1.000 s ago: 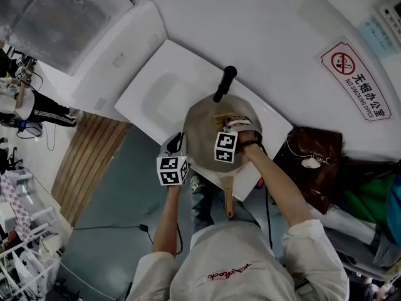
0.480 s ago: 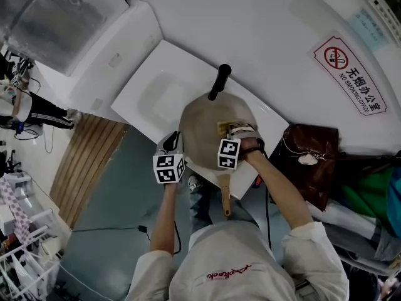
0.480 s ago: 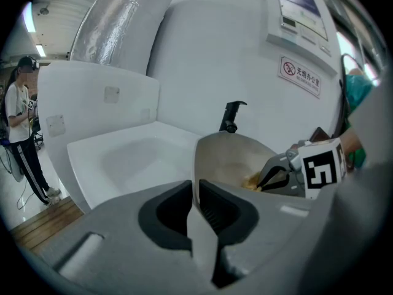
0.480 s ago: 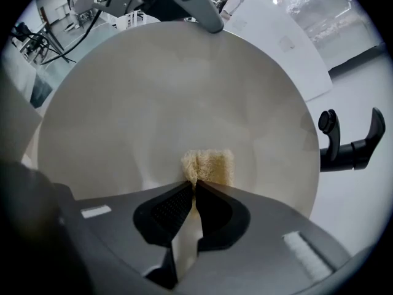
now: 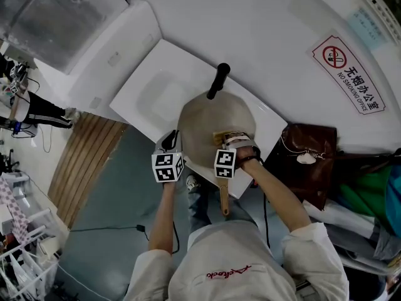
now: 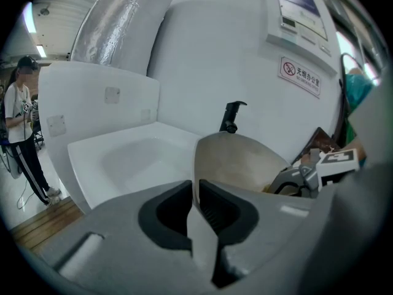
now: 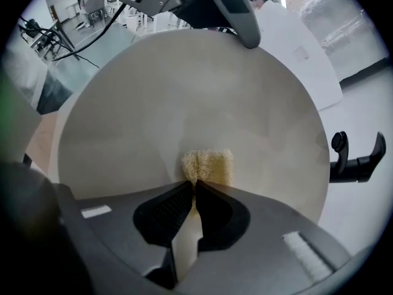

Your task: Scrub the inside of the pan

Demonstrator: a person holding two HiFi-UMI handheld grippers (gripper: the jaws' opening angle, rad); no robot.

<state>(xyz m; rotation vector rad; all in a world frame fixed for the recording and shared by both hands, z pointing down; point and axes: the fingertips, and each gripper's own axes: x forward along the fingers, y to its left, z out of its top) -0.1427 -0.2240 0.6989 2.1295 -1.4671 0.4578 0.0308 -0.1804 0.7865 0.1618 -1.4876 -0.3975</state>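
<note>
1. We see the pan [image 5: 213, 121] resting on the white surface [image 5: 263, 121], just beside the shallow basin [image 5: 160, 96] moulded into that surface. Its black handle [image 5: 217, 81] points away from the person, toward the wall.
2. We hold the left gripper [image 6: 196, 186] at the near left rim of the pan. In the left gripper view its jaws are closed on the thin edge of the pan, which stands upright between the two pads.
3. We hold the right gripper [image 7: 195, 186] inside the pan, on the near right part of the bowl. Its jaws are clamped on a yellowish sponge [image 7: 209, 165].
4. In the right gripper view the sponge sticks out past the fingertips and lies against the pale inner face of the pan [image 7: 184, 97], near the lower middle of the bowl.
5. In the head view the sponge [image 5: 220, 135] shows as a small yellowish patch just beyond the right gripper [image 5: 229, 140].
6. A wooden handle [image 5: 224, 199] lies below the near rim of the pan and reaches past the front edge of the surface.
7. A brown bag [image 5: 307, 158] sits to the right of the surface, and a no-smoking sign [image 5: 349, 83] hangs on the wall.
</note>
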